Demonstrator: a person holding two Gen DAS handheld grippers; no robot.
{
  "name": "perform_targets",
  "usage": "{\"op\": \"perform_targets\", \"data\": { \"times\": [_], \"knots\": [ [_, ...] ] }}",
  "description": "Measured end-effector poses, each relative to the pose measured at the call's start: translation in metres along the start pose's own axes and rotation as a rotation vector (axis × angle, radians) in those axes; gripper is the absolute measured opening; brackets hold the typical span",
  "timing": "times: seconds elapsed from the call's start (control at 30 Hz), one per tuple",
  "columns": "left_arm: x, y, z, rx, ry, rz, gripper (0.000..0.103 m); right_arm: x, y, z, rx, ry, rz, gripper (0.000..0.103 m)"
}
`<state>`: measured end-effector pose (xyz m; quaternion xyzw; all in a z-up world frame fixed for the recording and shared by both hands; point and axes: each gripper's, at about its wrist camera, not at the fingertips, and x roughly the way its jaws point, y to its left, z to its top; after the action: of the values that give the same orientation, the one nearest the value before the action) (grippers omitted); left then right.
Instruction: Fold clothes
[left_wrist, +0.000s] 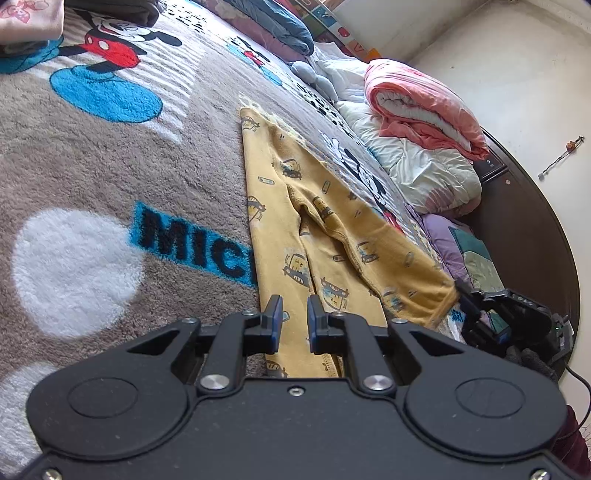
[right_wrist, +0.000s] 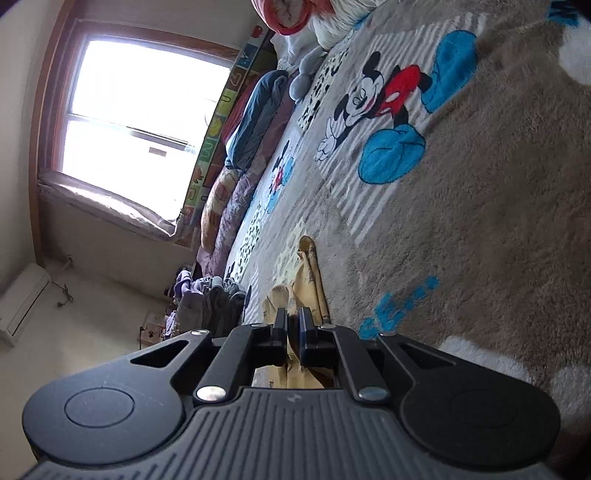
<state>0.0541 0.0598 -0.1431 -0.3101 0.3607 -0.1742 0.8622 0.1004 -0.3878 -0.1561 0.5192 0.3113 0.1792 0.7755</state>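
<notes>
Yellow printed pants lie stretched out on a grey cartoon-mouse blanket. At their near end my left gripper stands low over the cloth, its jaws narrowly apart with yellow fabric between them. At the right, my right gripper pinches the end of one leg and holds it lifted off the bed. In the right wrist view the right gripper is rolled on its side and shut on a bunched fold of the pants, which trail away over the blanket.
A rolled pink-and-white quilt and white bedding lie at the right by the dark bed frame. A blue folded cover sits at the far end and folded clothes at the top left. A window is beyond the bed.
</notes>
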Motion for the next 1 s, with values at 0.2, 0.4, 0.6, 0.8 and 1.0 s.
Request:
{"op": "perform_targets", "data": {
  "times": [0.2, 0.4, 0.6, 0.8, 1.0],
  "knots": [
    [0.001, -0.001, 0.009, 0.013, -0.019, 0.027, 0.013, 0.014, -0.016, -0.006, 0.088, 0.034, -0.052, 0.008],
    [0.024, -0.008, 0.073, 0.149, -0.092, 0.137, 0.013, 0.012, -0.003, -0.002, 0.042, 0.005, -0.018, 0.008],
    [0.078, -0.005, 0.136, 0.231, -0.078, 0.213, 0.013, 0.011, -0.008, 0.003, 0.049, -0.012, -0.007, 0.008],
    [0.129, -0.006, 0.163, 0.3, -0.04, 0.255, 0.013, 0.008, -0.022, 0.006, 0.072, -0.018, -0.006, 0.008],
    [0.162, 0.01, 0.175, 0.288, 0.035, 0.289, 0.015, 0.012, -0.036, 0.007, 0.084, -0.016, -0.03, 0.008]
  ]
}}
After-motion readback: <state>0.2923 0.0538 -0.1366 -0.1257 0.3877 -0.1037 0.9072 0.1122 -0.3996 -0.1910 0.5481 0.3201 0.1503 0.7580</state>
